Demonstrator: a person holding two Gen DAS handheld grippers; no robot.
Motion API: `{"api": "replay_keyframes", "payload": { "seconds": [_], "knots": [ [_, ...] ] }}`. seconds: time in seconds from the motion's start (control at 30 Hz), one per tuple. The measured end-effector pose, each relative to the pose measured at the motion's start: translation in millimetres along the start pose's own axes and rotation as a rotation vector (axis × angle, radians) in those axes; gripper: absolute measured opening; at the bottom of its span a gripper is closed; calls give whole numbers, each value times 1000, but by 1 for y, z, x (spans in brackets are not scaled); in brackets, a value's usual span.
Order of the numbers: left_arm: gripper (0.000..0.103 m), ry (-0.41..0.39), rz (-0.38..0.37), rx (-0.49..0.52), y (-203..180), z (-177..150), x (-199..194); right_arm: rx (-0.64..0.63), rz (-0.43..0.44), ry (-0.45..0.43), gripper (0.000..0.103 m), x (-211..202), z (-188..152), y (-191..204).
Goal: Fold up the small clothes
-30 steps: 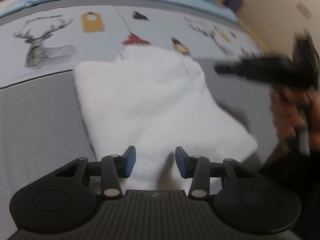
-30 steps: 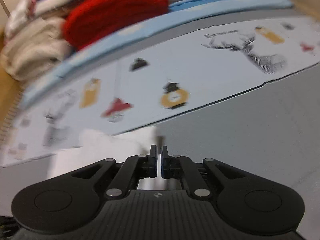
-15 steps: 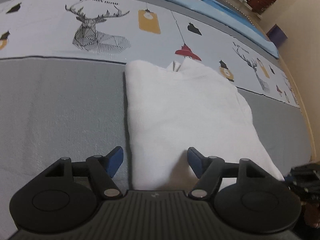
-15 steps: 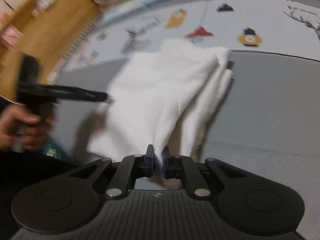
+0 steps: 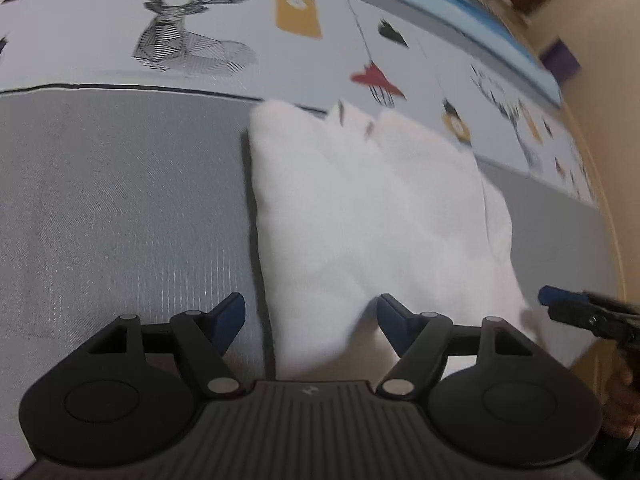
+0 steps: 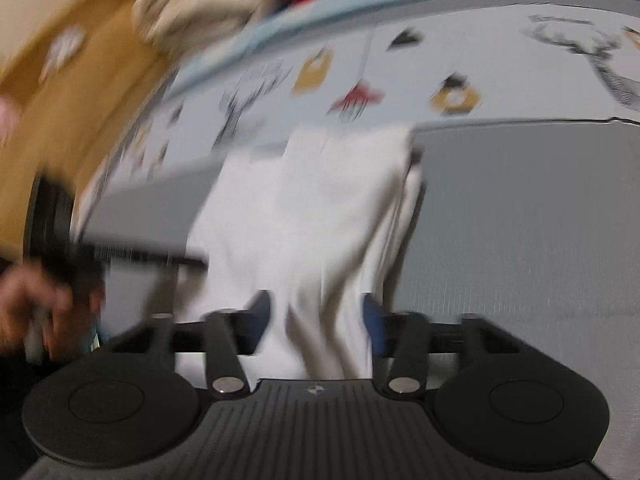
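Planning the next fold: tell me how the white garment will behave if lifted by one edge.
Likely floppy: the white garment lies in soft layered folds, wrinkling near the right gripper. Probably light, thin cloth. Layers may slide apart if lifted by one edge.

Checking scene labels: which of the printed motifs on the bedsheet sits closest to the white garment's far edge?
The red hanging lamp, just beyond the white garment collar; the deer and yellow tag lie farther.

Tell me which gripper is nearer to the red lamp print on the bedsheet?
Hard to tell. The left gripper and the right gripper both sit at the white garment's near edge, opposite the red lamp print.
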State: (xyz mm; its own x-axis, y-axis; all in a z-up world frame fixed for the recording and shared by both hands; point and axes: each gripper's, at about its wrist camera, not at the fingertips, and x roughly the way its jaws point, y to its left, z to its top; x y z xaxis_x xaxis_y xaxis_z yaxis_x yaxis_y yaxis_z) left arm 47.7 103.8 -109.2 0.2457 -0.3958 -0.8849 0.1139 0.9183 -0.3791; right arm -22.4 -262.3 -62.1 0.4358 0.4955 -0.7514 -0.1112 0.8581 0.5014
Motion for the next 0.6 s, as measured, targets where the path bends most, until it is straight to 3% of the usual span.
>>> {"api": "replay_keyframes", "payload": {
  "seconds": [0.1, 0.23, 0.3, 0.33, 0.37, 0.43, 0.47, 0.6],
  "knots": [
    [78, -13, -4, -75, 3, 8, 7, 123, -20, -17, 57, 20, 17, -9],
    [72, -4, -19, -140, -1, 16, 23, 184, -145, 69, 57, 64, 25, -11],
    [67, -5, 4, -129, -5, 19, 29, 223, -188, 97, 57, 79, 25, -11],
    [60, -5, 20, -116, -7, 22, 32, 237, -192, 93, 56, 80, 24, -11],
    [49, -10, 29, -98, -10, 24, 33, 252, -196, 82, 47, 82, 26, -11],
    [34, -68, 54, -7, -23, 31, 27, 279, -191, 53, 31, 81, 31, -9],
    [32, -105, 54, 23, -30, 35, 21, 281, -188, 32, 25, 80, 33, -8],
    [34, -293, 29, 94, -47, 52, -3, 203, -148, -156, 23, 54, 47, 4]
  ]
}}
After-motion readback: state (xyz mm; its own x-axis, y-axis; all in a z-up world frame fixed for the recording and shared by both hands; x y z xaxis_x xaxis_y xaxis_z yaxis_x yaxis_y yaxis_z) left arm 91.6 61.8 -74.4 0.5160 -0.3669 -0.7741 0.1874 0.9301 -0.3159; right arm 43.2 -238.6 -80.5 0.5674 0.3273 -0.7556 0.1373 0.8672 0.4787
